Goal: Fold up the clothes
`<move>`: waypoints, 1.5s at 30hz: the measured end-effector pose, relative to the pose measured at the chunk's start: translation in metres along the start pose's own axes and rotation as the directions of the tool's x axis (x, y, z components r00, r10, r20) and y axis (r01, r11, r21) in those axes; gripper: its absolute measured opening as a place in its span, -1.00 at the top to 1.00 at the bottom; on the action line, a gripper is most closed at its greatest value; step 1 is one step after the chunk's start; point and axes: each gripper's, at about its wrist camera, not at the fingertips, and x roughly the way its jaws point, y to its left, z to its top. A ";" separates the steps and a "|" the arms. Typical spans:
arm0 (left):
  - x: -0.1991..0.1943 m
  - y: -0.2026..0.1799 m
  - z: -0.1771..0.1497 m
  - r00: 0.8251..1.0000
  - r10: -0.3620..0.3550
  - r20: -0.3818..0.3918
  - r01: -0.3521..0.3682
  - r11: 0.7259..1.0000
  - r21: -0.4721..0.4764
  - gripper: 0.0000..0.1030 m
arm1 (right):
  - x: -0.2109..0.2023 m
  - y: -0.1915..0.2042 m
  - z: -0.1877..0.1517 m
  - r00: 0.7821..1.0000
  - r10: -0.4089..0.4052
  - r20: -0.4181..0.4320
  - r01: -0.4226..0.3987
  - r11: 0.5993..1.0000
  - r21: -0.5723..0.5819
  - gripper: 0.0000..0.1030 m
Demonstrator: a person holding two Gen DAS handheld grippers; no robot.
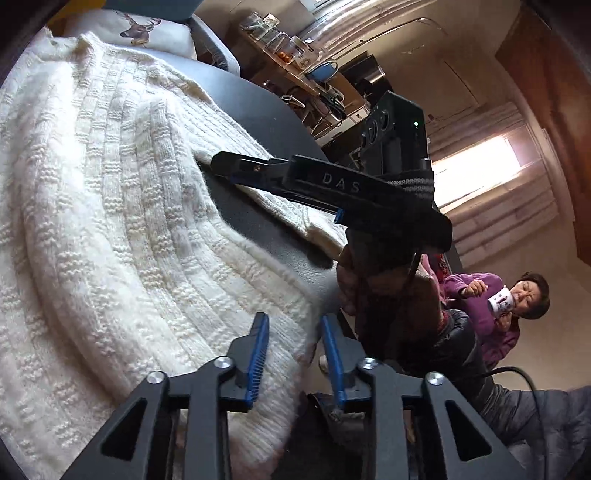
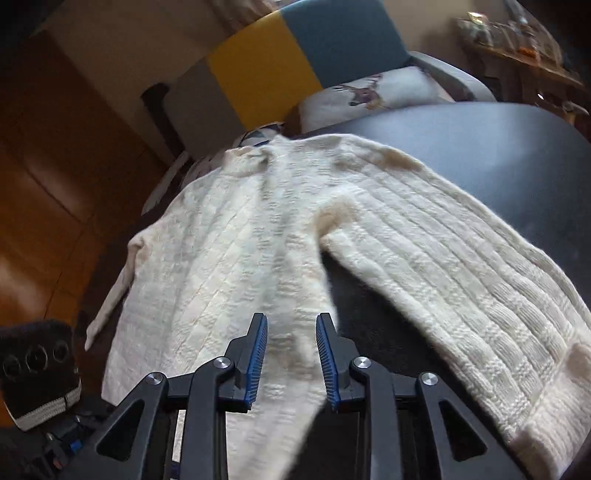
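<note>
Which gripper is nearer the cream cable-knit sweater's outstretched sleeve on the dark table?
Right. The right gripper hangs at the edge of the sweater body, by the underarm, beside the sleeve; the left gripper is on the body's far side.

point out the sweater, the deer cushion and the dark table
sweater [image 2: 229, 258], right wrist view, middle of the knit body
deer cushion [image 1: 138, 26], left wrist view, on the deer print
dark table [image 2: 498, 147], right wrist view, bare top beyond the sleeve

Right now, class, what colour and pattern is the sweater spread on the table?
Cream white sweater, knitted in ribbed, blocky stripes; clearest in the left wrist view.
</note>
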 end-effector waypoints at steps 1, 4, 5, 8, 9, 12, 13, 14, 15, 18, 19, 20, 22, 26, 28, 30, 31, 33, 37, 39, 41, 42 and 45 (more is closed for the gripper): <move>-0.013 0.000 0.000 0.999 0.009 0.034 -0.009 1.000 0.001 0.33 | 0.002 0.012 -0.001 1.000 -0.027 -0.016 0.026 0.999 -0.047 0.46; -0.077 0.014 -0.002 0.981 0.078 0.179 -0.069 0.996 -0.056 0.17 | 0.008 0.045 -0.003 0.996 -0.068 -0.064 0.057 0.985 -0.160 0.46; -0.104 0.023 -0.005 0.960 0.145 0.238 -0.126 0.988 -0.094 0.14 | 0.011 0.053 -0.004 0.995 -0.060 -0.079 0.045 0.982 -0.182 0.46; -0.179 0.059 -0.026 0.849 0.405 0.340 -0.335 0.909 -0.247 0.09 | 0.032 0.074 -0.007 0.989 -0.093 -0.115 0.063 0.968 -0.241 0.46; -0.199 0.071 -0.037 0.797 0.502 0.336 -0.417 0.860 -0.294 0.09 | 0.040 0.077 -0.010 0.986 -0.108 -0.125 0.075 0.967 -0.242 0.46; -0.232 0.104 -0.074 0.698 0.668 0.258 -0.559 0.733 -0.387 0.09 | 0.061 0.075 -0.016 0.981 -0.121 -0.152 0.088 0.973 -0.212 0.46; -0.236 0.113 -0.086 0.689 0.687 0.230 -0.579 0.713 -0.396 0.09 | 0.064 0.073 -0.018 0.980 -0.122 -0.155 0.091 0.977 -0.195 0.46; -0.237 0.121 -0.098 0.692 0.692 0.208 -0.584 0.705 -0.402 0.09 | 0.065 0.070 -0.020 0.981 -0.124 -0.152 0.096 0.979 -0.180 0.46; -0.235 0.128 -0.109 0.706 0.681 0.193 -0.575 0.711 -0.405 0.09 | 0.065 0.066 -0.021 0.981 -0.122 -0.149 0.097 0.981 -0.165 0.46; -0.217 0.131 -0.121 0.744 0.643 0.180 -0.542 0.739 -0.401 0.07 | 0.061 0.054 -0.020 0.984 -0.109 -0.141 0.093 0.989 -0.111 0.46; -0.211 0.130 -0.123 0.749 0.638 0.179 -0.537 0.743 -0.399 0.06 | 0.060 0.050 -0.020 0.984 -0.108 -0.139 0.095 0.991 -0.097 0.46; -0.206 0.128 -0.123 0.744 0.642 0.183 -0.542 0.741 -0.396 0.08 | 0.059 0.047 -0.020 0.984 -0.114 -0.135 0.102 0.990 -0.094 0.46; -0.202 0.123 -0.119 0.715 0.669 0.203 -0.569 0.726 -0.386 0.65 | 0.058 0.042 -0.020 0.982 -0.133 -0.133 0.120 0.987 -0.103 0.46; -0.216 0.106 -0.118 0.761 0.581 0.288 -0.455 0.795 -0.402 0.80 | 0.050 0.024 -0.020 0.974 -0.169 -0.148 0.150 0.979 -0.135 0.51; -0.212 0.108 -0.123 0.757 0.605 0.245 -0.486 0.773 -0.409 0.80 | 0.044 0.010 -0.020 0.977 -0.161 -0.140 0.145 0.982 -0.118 0.61; -0.202 0.115 -0.128 0.751 0.635 0.180 -0.526 0.740 -0.418 0.79 | 0.042 0.001 -0.018 0.983 -0.126 -0.136 0.117 0.990 -0.076 0.61; -0.199 0.118 -0.132 0.749 0.638 0.178 -0.528 0.737 -0.422 0.77 | 0.041 -0.003 -0.017 0.985 -0.108 -0.133 0.102 0.993 -0.054 0.61; -0.205 0.115 -0.134 0.763 0.609 0.215 -0.481 0.759 -0.439 0.70 | 0.039 -0.007 -0.014 0.987 -0.089 -0.131 0.087 0.996 -0.015 0.57; -0.254 0.114 -0.149 0.732 0.599 0.324 -0.381 0.755 -0.534 0.58 | 0.027 0.014 -0.007 0.996 -0.070 -0.058 0.069 0.997 -0.020 0.42; -0.297 0.121 -0.168 0.665 0.646 0.376 -0.330 0.705 -0.627 0.41 | 0.027 0.034 -0.004 0.999 -0.027 -0.039 0.025 0.998 -0.055 0.42; -0.344 0.133 -0.195 0.553 0.746 0.371 -0.311 0.597 -0.739 0.28 | 0.034 0.058 -0.003 0.999 -0.010 -0.034 0.006 0.994 -0.112 0.42; -0.367 0.141 -0.209 0.495 0.801 0.338 -0.307 0.525 -0.794 0.23 | 0.042 0.069 -0.002 0.999 -0.009 -0.045 0.003 0.990 -0.141 0.42; -0.422 0.163 -0.253 0.368 0.902 0.223 -0.284 0.338 -0.897 0.17 | 0.067 0.096 -0.003 0.996 0.023 -0.086 -0.039 0.980 -0.195 0.42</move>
